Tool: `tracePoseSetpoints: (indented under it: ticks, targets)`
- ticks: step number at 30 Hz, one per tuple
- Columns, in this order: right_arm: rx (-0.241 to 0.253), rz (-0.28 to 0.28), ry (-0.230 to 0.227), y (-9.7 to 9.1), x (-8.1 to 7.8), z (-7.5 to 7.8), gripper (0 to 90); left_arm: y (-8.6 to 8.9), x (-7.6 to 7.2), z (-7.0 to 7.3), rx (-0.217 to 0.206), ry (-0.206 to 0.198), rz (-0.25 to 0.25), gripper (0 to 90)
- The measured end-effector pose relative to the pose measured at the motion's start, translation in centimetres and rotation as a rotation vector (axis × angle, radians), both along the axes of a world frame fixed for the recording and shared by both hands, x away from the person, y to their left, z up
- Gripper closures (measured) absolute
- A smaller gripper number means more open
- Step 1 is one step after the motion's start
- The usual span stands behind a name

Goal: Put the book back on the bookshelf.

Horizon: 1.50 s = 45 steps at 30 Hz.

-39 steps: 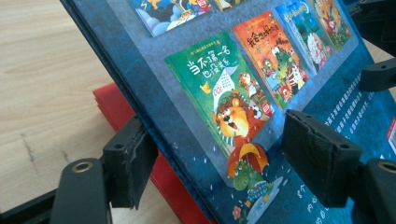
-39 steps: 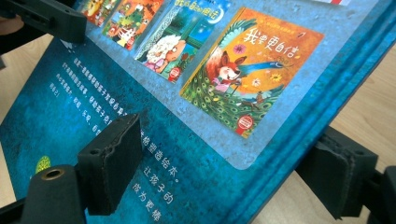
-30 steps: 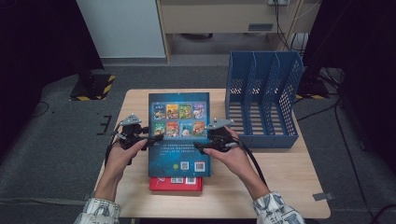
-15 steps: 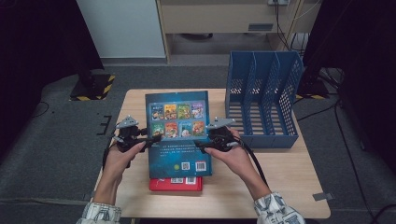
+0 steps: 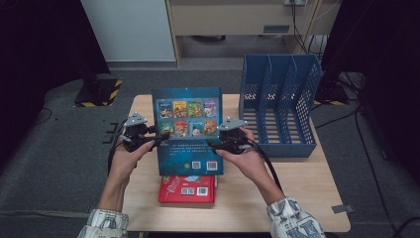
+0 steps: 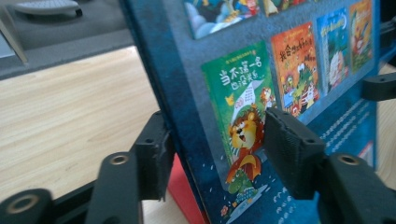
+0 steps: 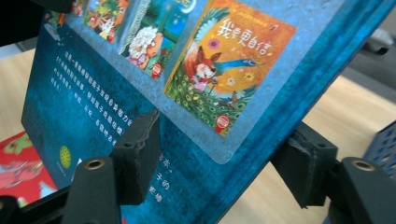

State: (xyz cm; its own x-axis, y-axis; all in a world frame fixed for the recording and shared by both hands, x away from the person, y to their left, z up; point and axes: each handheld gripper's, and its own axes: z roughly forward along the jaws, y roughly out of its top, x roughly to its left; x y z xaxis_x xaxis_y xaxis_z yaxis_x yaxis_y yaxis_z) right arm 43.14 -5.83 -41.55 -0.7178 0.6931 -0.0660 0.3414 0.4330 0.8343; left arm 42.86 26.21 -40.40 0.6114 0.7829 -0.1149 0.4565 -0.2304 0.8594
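The place looked like a lab or recording studio set up for tabletop work. A small light wooden table point(image 5: 297, 198) stood alone on grey carpet point(image 5: 59, 163), ringed by black curtains point(image 5: 44, 44). Behind it were a white cabinet panel point(image 5: 124, 29), a beige bench point(image 5: 237, 15) with trailing cables point(image 5: 302, 25), and a yellow-and-black striped stand base point(image 5: 99, 93).

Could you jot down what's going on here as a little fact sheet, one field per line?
Work in hand: lifting a blue book off the table
Left gripper: jaws astride the book's left edge, just been closing
Right gripper: jaws astride its right edge, just been closing
Book: far end tilted up
Beneath: red book, lying flat
Nearby: blue file rack, right of the book
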Motion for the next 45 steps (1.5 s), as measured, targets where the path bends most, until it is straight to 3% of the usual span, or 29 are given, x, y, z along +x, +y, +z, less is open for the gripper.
tracePoseSetpoints:
  ticks: [3, 11, 17, 22, 25, 32, 36, 41, 45]
  targets:
    - [0.011, -0.013, -0.02, -0.1, 0.2, 0.4, 38.9, 0.1, -0.2, 0.2, -0.01, -0.01, 0.011, 47.8]
    - [0.014, -0.021, -0.051, 0.4, 0.8, 1.3, 45.0, 0.1, -0.3, 1.3, 0.04, -0.048, 0.048, 48.1]
    - [0.034, -0.033, -0.061, 0.4, 1.0, 1.9, 49.4, 0.1, -0.2, 1.7, 0.032, -0.086, 0.063, 47.9]
    - [0.044, -0.021, -0.059, 0.2, 0.8, 2.1, 51.7, 0.2, -0.5, 1.3, -0.02, -0.091, 0.076, 47.8]
    - [0.052, -0.016, -0.063, 0.0, 0.5, 2.1, 53.0, 0.1, -1.0, 1.3, -0.006, -0.107, 0.074, 47.6]
    - [0.065, 0.002, -0.082, -0.2, -0.9, 2.2, 54.6, 0.0, -2.4, 1.9, 0.037, -0.085, 0.062, 45.8]
    - [0.06, 0.01, -0.082, -0.4, -1.4, 2.3, 55.7, -0.2, -2.9, 2.0, 0.054, -0.094, 0.069, 45.6]
    - [0.06, 0.001, -0.09, -0.1, -1.8, 2.2, 56.8, -0.2, -2.6, 1.9, 0.055, -0.102, 0.078, 44.2]
    - [0.066, 0.016, -0.087, 0.3, -2.1, 2.2, 58.2, 0.4, -2.3, 1.9, 0.014, -0.086, 0.094, 39.5]
